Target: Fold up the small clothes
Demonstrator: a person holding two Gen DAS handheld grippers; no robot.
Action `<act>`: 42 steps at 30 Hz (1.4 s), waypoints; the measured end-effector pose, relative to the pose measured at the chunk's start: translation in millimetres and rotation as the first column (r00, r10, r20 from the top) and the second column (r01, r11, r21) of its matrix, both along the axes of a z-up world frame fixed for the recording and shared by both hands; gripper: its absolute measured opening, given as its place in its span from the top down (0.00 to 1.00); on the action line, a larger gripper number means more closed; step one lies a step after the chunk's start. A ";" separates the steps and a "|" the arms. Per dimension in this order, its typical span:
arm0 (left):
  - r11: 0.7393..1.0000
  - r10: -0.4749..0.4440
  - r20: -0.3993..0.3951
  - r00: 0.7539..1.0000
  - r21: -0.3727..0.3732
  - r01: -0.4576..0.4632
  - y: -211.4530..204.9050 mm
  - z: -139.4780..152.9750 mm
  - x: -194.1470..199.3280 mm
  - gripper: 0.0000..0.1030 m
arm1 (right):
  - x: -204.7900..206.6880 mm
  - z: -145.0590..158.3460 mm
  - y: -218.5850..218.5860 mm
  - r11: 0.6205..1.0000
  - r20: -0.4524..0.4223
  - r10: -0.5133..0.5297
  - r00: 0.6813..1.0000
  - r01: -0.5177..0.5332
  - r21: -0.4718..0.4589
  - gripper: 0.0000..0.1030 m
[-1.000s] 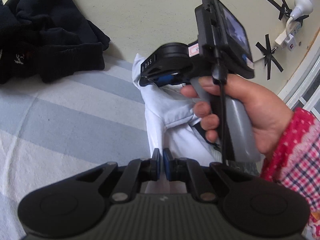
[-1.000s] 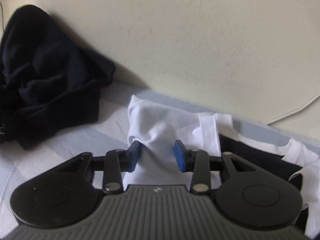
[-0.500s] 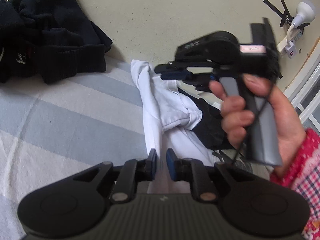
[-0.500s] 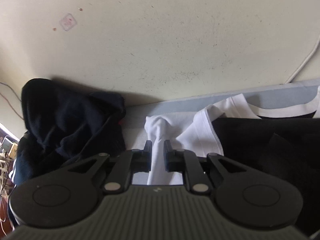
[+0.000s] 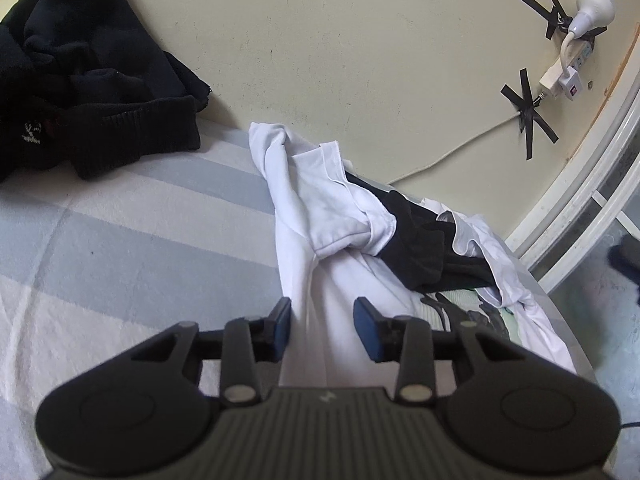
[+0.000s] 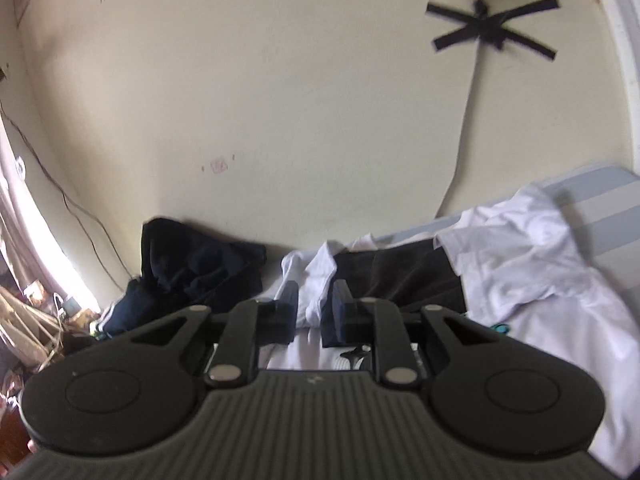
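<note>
Right hand-held gripper (image 6: 314,306) has swung out of the left view; its jaws are opening, white shirt (image 5: 316,216) behind them. Left hand-held gripper (image 5: 322,328) is opening, releasing the shirt, bunched centre-frame on the bed (image 5: 120,240). Next: regrasp an edge, spread flat.

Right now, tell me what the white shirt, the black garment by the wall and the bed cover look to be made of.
White shirt: thin matte cotton-like jersey; it crumples into soft folds, with stitched hems. Black garment: thicker knit, probably fleece or wool blend; a ribbed cuff or hem shows. Bed cover: striped blue and white, with a slightly fuzzy, towel-like surface; the exact fibre cannot be told.
</note>
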State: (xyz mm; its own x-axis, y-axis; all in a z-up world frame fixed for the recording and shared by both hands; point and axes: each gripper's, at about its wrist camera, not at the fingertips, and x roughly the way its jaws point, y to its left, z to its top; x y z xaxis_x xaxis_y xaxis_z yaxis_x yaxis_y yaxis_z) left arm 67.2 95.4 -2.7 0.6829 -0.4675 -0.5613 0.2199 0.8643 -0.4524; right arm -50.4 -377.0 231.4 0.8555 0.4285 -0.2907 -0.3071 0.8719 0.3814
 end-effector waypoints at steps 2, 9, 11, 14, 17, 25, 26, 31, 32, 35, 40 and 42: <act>1.000 -0.001 0.001 1.000 -0.001 0.001 0.0 -0.6 0.3 0.67 | -24.2 20.6 -18.5 0.998 0.064 -0.061 0.996 0.061 -0.004 0.78; 1.000 -0.007 0.008 1.000 0.009 0.007 -0.3 -1.6 -1.0 0.65 | -129.6 110.0 -78.4 0.928 0.327 -0.316 0.891 0.361 -0.086 0.69; 1.000 -0.010 0.014 1.000 0.017 0.010 -1.7 -1.1 -2.4 0.64 | -154.7 130.3 -87.5 0.870 0.398 -0.392 0.829 0.475 -0.132 0.59; 1.000 -0.011 0.015 1.000 0.019 0.011 -2.2 -1.0 -2.7 0.63 | -181.7 145.3 -95.3 0.783 0.497 -0.455 0.739 0.598 -0.172 0.52; 1.000 -0.011 0.015 1.000 0.014 0.011 -1.5 -1.1 -2.7 0.63 | -183.3 137.9 -108.6 0.787 0.502 -0.476 0.722 0.605 -0.124 0.52; 1.000 -0.014 0.022 1.000 0.012 0.013 -1.2 -1.5 -2.7 0.62 | -83.1 31.2 -114.2 0.924 0.142 -0.367 0.919 0.378 -0.060 0.55; 1.000 -0.015 0.023 1.000 0.013 0.015 -1.3 -1.5 -2.6 0.61 | -65.2 14.8 -106.6 0.934 0.098 -0.342 0.935 0.350 -0.074 0.57; 0.999 -0.025 0.029 0.999 0.023 0.024 -4.0 -1.1 -2.7 0.59 | 2.8 -50.4 -76.5 0.965 -0.064 -0.243 0.968 0.234 -0.121 0.63; 0.999 -0.026 0.029 0.999 0.025 0.026 -4.2 -1.0 -2.7 0.58 | 12.9 -58.8 -73.3 0.969 -0.091 -0.228 0.970 0.216 -0.120 0.63; 0.999 -0.031 0.030 0.999 0.029 0.030 -5.1 -0.7 -2.5 0.57 | 30.6 -78.4 -62.3 0.975 -0.148 -0.189 0.971 0.167 -0.149 0.63; 0.999 -0.039 0.032 0.999 0.036 0.037 -6.7 -0.4 -2.6 0.54 | 32.9 -99.6 -58.9 0.974 -0.138 -0.182 0.974 0.159 -0.161 0.62; 0.998 -0.041 0.033 0.999 0.040 0.040 -7.5 -0.3 -2.2 0.53 | 30.0 -101.4 -62.9 0.978 -0.133 -0.178 0.975 0.160 -0.134 0.62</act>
